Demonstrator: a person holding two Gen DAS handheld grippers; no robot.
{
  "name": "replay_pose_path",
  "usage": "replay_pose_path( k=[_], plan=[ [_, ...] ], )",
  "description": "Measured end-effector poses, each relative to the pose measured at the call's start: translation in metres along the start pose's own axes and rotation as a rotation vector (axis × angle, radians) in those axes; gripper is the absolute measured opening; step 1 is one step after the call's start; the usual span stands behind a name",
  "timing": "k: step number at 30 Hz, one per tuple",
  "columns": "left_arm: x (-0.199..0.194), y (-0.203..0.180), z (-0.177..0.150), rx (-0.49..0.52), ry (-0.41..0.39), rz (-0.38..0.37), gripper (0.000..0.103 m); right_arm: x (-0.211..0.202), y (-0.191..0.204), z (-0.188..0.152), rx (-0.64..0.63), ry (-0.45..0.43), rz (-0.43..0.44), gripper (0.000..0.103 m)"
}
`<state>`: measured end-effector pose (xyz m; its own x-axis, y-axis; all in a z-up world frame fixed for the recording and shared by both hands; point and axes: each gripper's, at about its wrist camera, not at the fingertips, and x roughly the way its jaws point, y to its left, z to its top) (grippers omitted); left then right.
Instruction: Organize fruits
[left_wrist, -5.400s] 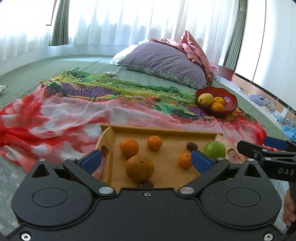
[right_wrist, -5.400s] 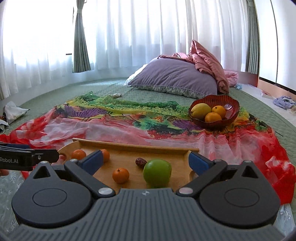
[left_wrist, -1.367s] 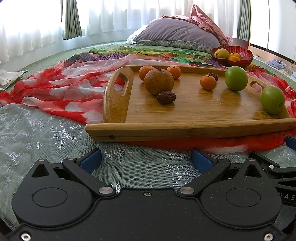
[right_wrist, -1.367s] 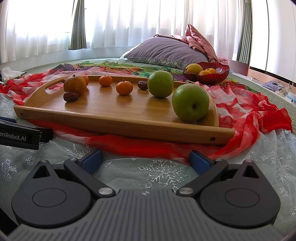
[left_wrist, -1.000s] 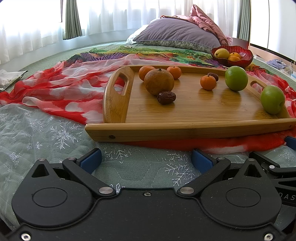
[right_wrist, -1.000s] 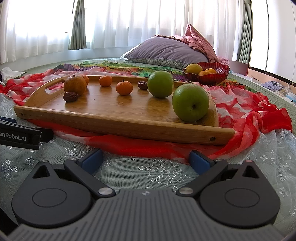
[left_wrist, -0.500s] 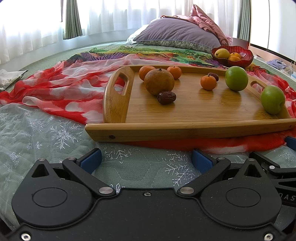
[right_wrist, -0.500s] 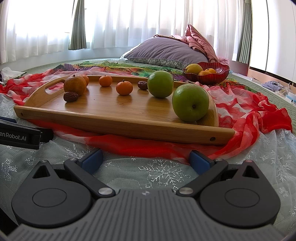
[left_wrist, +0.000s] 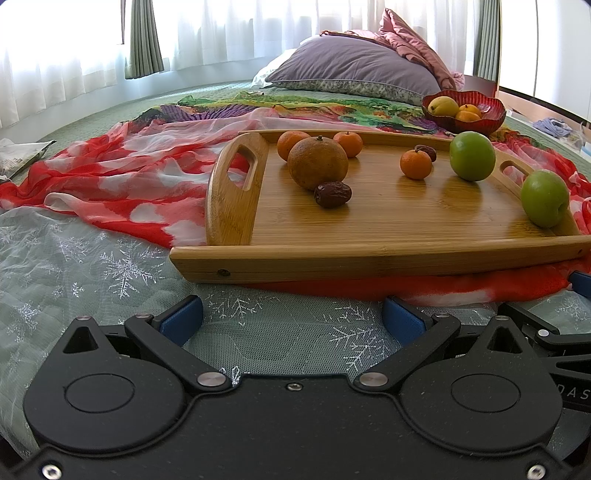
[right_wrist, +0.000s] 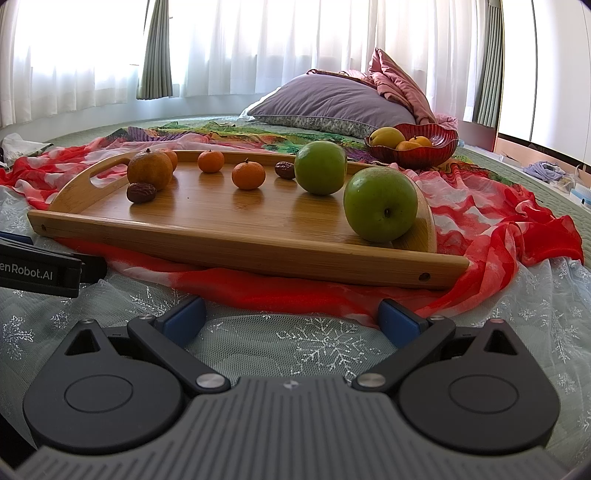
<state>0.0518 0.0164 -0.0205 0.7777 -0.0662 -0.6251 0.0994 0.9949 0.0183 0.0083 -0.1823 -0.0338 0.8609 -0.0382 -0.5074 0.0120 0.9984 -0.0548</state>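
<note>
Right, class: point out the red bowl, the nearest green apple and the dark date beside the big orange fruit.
red bowl (right_wrist: 436, 147), right wrist view, on its front wall.
nearest green apple (right_wrist: 380, 204), right wrist view, on its front face.
dark date (left_wrist: 332, 194), left wrist view, on its middle.

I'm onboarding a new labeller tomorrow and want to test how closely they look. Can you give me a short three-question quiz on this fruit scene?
1. True or false: the left hand-held gripper is shut on a fruit.
2. How many green apples lie on the wooden tray?
3. Multiple choice: the red bowl stands A) on the tray, B) beyond the tray on the colourful cloth, C) on the purple pillow.

Key:
1. False; both it and the right hand-held gripper are open, holding nothing, in front of the tray.
2. Two: the near green apple and the far green apple.
3. B.
</note>
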Motion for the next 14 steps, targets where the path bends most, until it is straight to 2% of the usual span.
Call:
replay_pose_path(
  k=[14],
  plan=[
    [-0.0011,0.0008,0.0022,0.004,-0.005,0.002,0.103,-0.0002,0.0001,0.0004,0.001,0.001,0.0,0.103]
  ],
)
